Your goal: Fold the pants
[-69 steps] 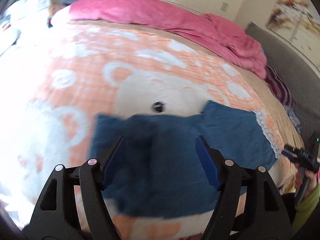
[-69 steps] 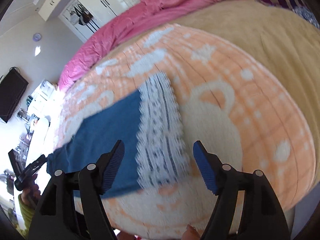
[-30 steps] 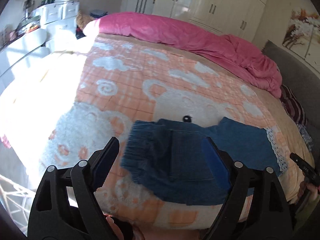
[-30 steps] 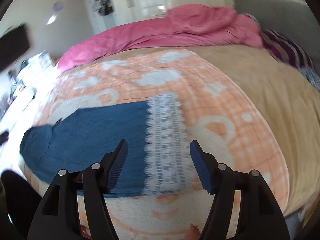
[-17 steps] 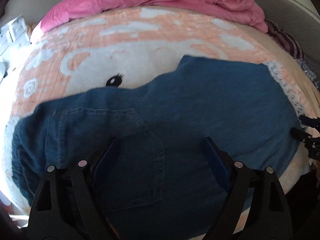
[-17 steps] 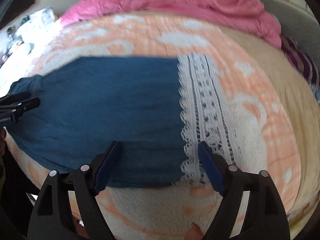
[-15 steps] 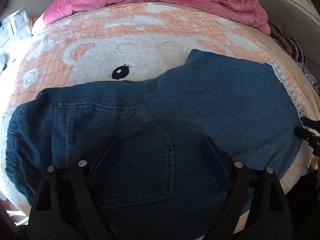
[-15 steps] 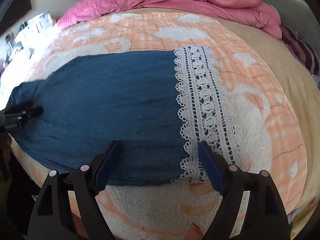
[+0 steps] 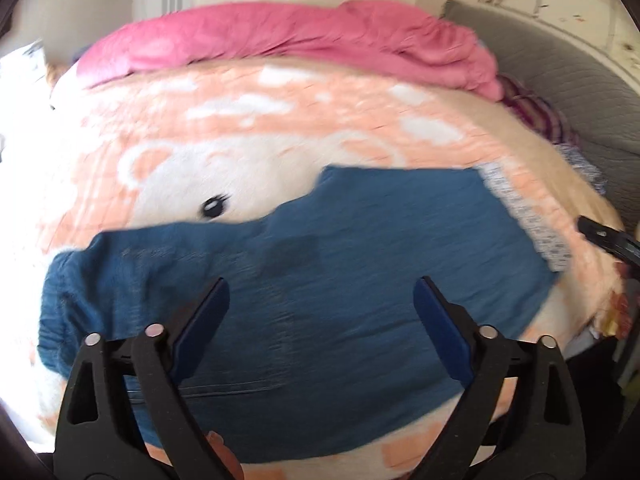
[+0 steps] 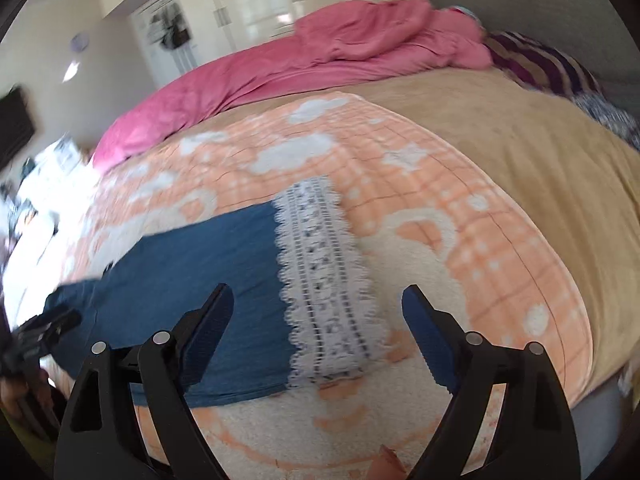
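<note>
Pants (image 9: 360,264) lie flat on the blanket (image 9: 224,128), lace hem (image 10: 328,280) at one end. Left gripper (image 9: 320,300) hangs over the denim, jaws opening, gripping nothing. Right gripper (image 10: 318,308) hangs over the hem, jaws opening, likewise empty. Pink duvet (image 9: 280,40) lies behind.
</note>
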The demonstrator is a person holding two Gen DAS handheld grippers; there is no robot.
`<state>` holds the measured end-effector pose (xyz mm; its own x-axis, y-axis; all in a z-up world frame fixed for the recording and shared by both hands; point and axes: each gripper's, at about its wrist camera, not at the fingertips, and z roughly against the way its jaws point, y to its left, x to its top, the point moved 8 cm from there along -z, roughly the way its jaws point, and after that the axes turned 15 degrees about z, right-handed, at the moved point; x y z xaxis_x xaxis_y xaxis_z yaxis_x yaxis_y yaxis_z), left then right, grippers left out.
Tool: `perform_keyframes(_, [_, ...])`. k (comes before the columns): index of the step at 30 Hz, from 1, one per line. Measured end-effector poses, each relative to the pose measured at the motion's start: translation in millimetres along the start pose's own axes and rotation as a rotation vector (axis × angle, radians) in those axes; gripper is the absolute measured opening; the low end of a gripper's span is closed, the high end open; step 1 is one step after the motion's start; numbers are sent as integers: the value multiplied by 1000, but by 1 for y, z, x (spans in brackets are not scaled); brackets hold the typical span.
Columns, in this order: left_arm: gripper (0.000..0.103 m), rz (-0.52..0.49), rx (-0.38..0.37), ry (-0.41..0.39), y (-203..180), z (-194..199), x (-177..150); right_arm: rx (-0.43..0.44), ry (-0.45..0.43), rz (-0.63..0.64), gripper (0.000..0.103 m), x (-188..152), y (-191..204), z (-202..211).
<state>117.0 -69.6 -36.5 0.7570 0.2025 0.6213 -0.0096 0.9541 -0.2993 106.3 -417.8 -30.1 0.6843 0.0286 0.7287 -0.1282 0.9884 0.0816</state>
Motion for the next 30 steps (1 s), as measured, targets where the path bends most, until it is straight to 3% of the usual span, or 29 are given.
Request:
perform_keyframes(7, [92, -71, -113, 82, -65, -12, 8, 4, -11, -219, 88, -8, -42, 6])
perform_keyframes(12, [94, -190, -130, 106, -127, -41, 33, 89, 35, -247, 88, -17, -34, -2])
perform_keyframes(19, [94, -382, -175, 184, -207, -104, 52, 119, 92, -204, 88, -24, -21, -9])
perform_keyframes(25, [93, -360, -238, 323, -229, -171, 61, 148, 165, -211, 88, -35, -16, -26])
perform_keyframes(27, [92, -349, -266, 388, -233, -189, 59, 222, 162, -221, 75, -34, -8, -28])
perform_keyframes(28, [86, -346, -285, 415, -235, -195, 58, 244, 171, -225, 55, -35, -5, -31])
perform_keyframes(30, [78, -351, -319, 457, -240, -205, 54, 232, 176, -214, 54, -35, -4, -31])
